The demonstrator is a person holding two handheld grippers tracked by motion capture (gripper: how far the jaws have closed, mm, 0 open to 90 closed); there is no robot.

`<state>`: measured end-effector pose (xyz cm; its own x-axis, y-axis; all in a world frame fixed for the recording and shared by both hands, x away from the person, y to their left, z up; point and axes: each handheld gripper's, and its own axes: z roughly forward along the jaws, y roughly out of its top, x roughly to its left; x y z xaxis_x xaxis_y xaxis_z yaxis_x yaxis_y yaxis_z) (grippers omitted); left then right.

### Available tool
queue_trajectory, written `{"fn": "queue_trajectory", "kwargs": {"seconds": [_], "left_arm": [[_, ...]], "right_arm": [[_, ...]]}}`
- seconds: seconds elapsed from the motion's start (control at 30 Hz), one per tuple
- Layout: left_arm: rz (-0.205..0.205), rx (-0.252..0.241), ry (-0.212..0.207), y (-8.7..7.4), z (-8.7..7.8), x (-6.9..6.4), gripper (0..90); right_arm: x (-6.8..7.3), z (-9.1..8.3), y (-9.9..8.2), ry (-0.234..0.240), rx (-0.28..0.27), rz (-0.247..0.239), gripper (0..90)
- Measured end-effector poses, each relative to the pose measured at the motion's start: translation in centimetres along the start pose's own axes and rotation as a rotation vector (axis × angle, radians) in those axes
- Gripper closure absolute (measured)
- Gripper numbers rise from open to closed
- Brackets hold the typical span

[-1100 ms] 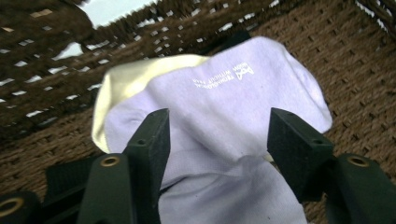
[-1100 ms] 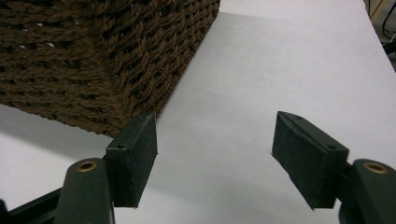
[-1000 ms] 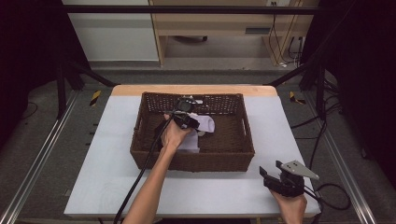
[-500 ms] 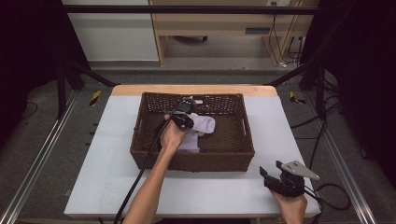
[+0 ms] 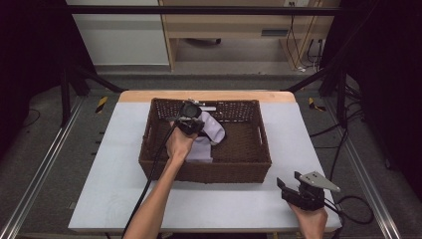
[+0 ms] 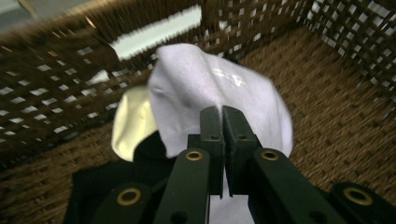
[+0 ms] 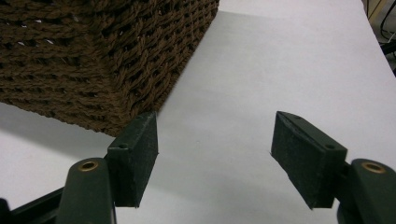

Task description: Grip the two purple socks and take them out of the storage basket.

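One brown woven basket (image 5: 251, 164) on one white table (image 5: 114, 164); inside it, one white cloth (image 6: 219, 88), one cream cloth (image 6: 133, 123), one black cloth (image 6: 93, 186); two grippers.

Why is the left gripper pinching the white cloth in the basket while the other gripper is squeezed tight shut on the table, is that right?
Not quite. The right gripper isn't squeezed shut: in the right gripper view its jaws stand wide apart, empty, over the table beside the basket. The rest is right: the left gripper is shut on the white cloth inside the basket.
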<state>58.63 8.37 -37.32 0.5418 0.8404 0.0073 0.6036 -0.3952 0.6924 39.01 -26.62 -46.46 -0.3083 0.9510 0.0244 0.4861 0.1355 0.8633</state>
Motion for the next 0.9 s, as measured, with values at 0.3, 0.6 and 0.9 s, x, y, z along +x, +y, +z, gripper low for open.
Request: {"fn": "queue_trajectory", "kwargs": {"seconds": [0.3, 0.6, 0.9], "left_arm": [[0.013, -0.154, -0.052, -0.4, -4.0, 0.0, 86.9], [0.037, -0.295, -0.072, -1.6, -8.3, 0.1, 86.8], [0.055, -0.369, -0.076, -3.7, -10.9, 0.2, 86.9]], "right_arm": [[0.0, 0.0, 0.0, -0.004, 0.000, -0.002, 31.8], [-0.1, 0.0, 0.0, -0.007, 0.003, 0.008, 31.9], [-0.1, 0.0, -0.1, -0.013, 0.005, 0.004, 31.9]]}}
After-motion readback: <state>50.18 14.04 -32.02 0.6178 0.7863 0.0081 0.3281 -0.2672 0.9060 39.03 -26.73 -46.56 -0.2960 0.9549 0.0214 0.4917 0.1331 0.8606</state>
